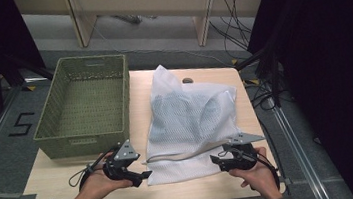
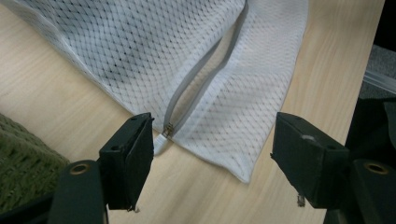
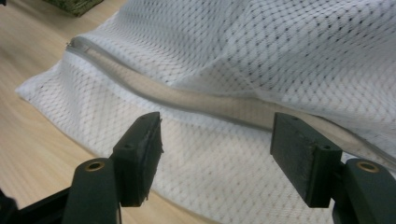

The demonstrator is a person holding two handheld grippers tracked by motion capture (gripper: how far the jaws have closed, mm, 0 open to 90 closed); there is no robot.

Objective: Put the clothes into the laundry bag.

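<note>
A white mesh laundry bag lies on the wooden table, with something bluish inside it. A grey zipper runs along its near edge and gapes partly open. My left gripper sits at the bag's near left corner, jaws open. In the left gripper view the zipper pull lies on the table just beside the left jaw of that gripper, untouched. My right gripper is at the near right corner. Its open jaws hover over the mesh below the zipper.
A green woven basket, nothing in it, stands at the table's left, just beyond my left hand. A small dark object lies at the far edge behind the bag. Cables and black stands surround the table on the floor.
</note>
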